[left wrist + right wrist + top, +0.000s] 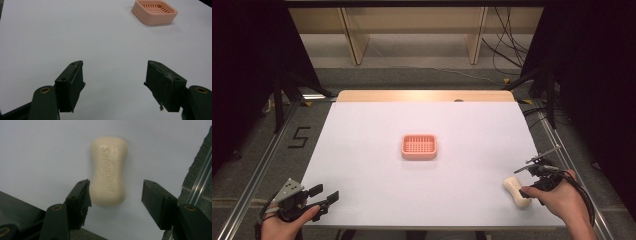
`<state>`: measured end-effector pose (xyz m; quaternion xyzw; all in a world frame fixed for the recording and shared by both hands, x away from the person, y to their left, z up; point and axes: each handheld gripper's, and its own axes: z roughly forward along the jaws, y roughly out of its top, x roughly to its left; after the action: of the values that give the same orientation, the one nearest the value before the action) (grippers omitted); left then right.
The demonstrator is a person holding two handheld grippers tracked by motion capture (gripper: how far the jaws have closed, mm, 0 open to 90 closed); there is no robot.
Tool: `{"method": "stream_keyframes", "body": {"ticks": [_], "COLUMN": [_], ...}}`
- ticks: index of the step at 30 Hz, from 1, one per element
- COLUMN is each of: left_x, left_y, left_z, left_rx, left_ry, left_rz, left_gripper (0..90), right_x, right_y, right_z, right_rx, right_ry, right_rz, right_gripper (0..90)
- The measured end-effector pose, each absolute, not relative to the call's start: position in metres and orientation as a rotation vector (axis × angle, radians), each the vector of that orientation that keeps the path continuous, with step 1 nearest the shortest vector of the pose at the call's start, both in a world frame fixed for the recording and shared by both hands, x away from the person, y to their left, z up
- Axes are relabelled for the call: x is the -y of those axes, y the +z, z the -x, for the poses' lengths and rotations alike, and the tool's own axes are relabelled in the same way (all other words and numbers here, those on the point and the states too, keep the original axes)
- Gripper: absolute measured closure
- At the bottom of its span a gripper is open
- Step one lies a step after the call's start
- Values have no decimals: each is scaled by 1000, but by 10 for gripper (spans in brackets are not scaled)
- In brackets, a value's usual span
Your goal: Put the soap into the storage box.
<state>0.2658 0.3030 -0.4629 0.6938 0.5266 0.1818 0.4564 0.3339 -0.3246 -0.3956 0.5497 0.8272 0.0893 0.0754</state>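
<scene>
Near the table's right front corner, a cream bar of soap (517, 192) lay flat on the white table cover (422, 120), its long axis running from the near right toward the far left. The right gripper (526, 181), held in the person's right hand (562, 200), sat right at the bar's right side, pointing left across the table. From the right gripper view, the bar of soap (108, 170) stretched away from the camera with its embossed lettering facing up. Its nearer end reached into the gap between the two black jaws; the left jaw stood just beside the bar's edge, though whether it touched could not be told, and the right jaw stood clearly apart from it, with bare cover showing between. The jaws were spread and gripped nothing.

Well apart from the soap, close to the middle of the table, stood a pink soap dish (419, 146) with a slotted grid inside; it lay to the far left of the bar.

At the near left corner, the left gripper (326, 195) rested in the person's left hand (282, 222), pointing right. Its jaws stood wide apart over bare cover with nothing between them, and the pink soap dish (154, 12) appeared far off to their right.
</scene>
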Motion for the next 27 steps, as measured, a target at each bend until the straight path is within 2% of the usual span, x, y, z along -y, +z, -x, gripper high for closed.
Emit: {"method": "stream_keyframes", "body": {"ticks": [8, 19, 27], "left_x": [-303, -302, -301], "left_y": [-464, -464, -464], "left_z": [-266, -266, -266], "left_rx": [-1299, -1277, -1275], "left_ry": [437, 426, 421], "left_rz": [-1723, -1726, -1734], "left_gripper": [295, 294, 295], "right_x": [322, 320, 313], "right_y": [-392, -391, -402], "right_z": [-336, -348, -361], "right_rx": [-2495, -2540, -2565], "right_ry": [154, 139, 116], "right_rz": [-1754, -1730, -1723], "right_gripper": [395, 409, 409]}}
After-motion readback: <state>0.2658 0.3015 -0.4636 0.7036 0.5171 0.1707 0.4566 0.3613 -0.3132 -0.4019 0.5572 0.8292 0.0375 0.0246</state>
